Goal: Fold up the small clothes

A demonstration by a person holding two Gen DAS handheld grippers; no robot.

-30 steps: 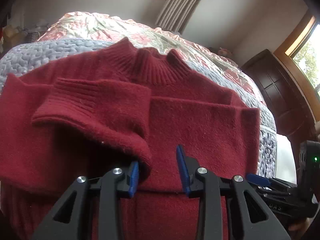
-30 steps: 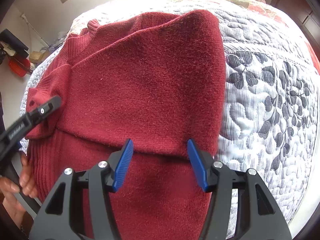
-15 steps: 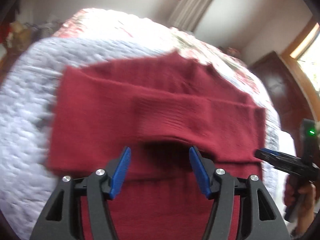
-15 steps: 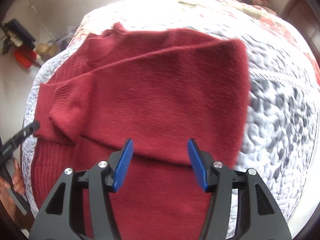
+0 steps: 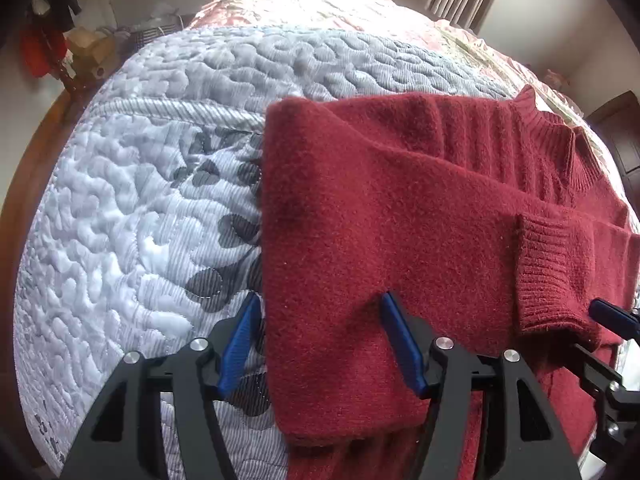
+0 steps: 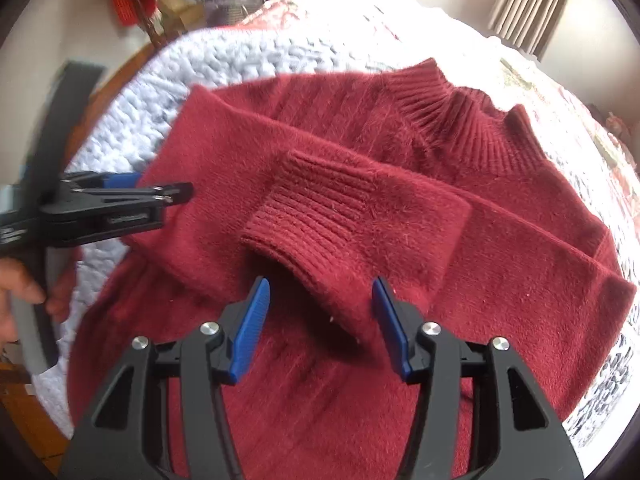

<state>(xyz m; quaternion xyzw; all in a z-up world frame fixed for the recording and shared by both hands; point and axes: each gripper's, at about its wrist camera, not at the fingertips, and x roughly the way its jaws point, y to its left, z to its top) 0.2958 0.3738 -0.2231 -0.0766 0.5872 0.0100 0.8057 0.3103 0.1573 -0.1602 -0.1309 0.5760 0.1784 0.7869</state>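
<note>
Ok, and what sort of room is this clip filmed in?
Most likely a bedroom in a home. The red sweater lies on a bed covered with a grey-white quilt, curtains hang by the far wall, and a dark wooden cabinet stands beside the bed.

— What does the left claw [image 5: 322, 344] look like?
— Black triangular frame with open cut-outs, silver screws at the pivots, and ribbed blue pads [image 5: 240, 344] on both fingers.
— And the right claw [image 6: 320, 326]?
— Same build: black arms, silver screws, blue pads [image 6: 390, 326].
— Any markings?
— Small white lettering on the left claw's side, too blurred to read.
</note>
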